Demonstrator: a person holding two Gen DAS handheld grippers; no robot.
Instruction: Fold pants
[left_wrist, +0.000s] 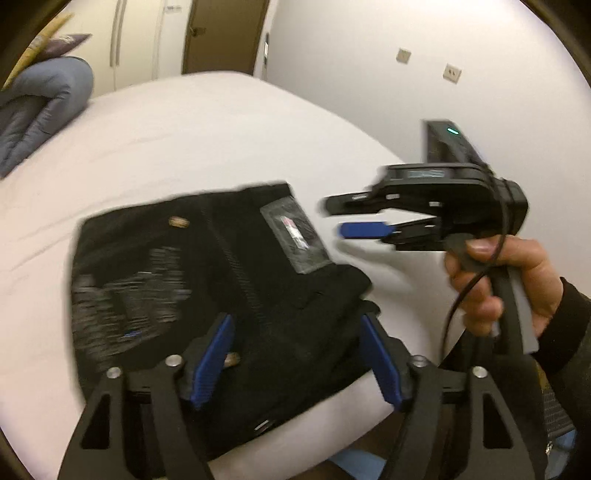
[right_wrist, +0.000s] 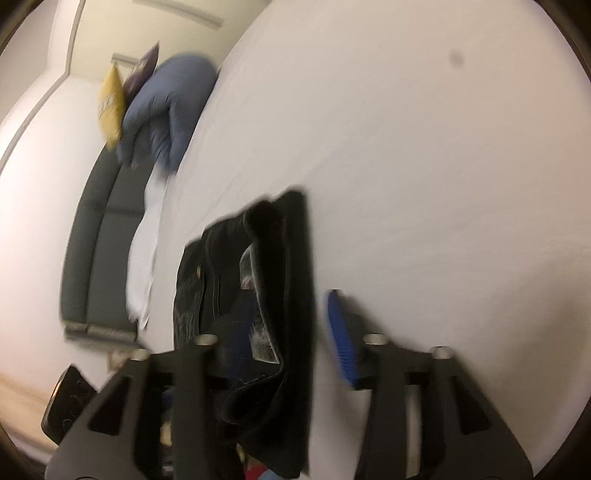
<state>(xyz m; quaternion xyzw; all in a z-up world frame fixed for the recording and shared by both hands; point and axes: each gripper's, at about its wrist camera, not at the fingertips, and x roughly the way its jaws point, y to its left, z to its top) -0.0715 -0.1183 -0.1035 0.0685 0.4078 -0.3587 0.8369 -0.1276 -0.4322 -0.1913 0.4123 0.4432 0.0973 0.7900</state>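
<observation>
Black pants (left_wrist: 221, 266) lie folded in a compact rectangle on the white bed (left_wrist: 184, 129), with a grey label patch facing up. My left gripper (left_wrist: 295, 360) hovers over the near edge of the pants, its blue pads spread wide and pressing on nothing. To the right of the pants a hand (left_wrist: 495, 280) holds my right gripper (left_wrist: 332, 218), which points left with a gap between its fingers and nothing in them. In the right wrist view the pants (right_wrist: 258, 295) sit below the right gripper (right_wrist: 291, 332). One blue pad (right_wrist: 341, 339) shows clearly; the other finger blends into the dark cloth.
A rolled blue duvet (left_wrist: 40, 107) and a yellow pillow (right_wrist: 110, 103) lie at the head of the bed. A grey headboard (right_wrist: 96, 240) runs along that side. A brown door (left_wrist: 221, 33) and a white wall with sockets (left_wrist: 452, 72) stand beyond the bed. The mattress edge (left_wrist: 332, 435) is close to me.
</observation>
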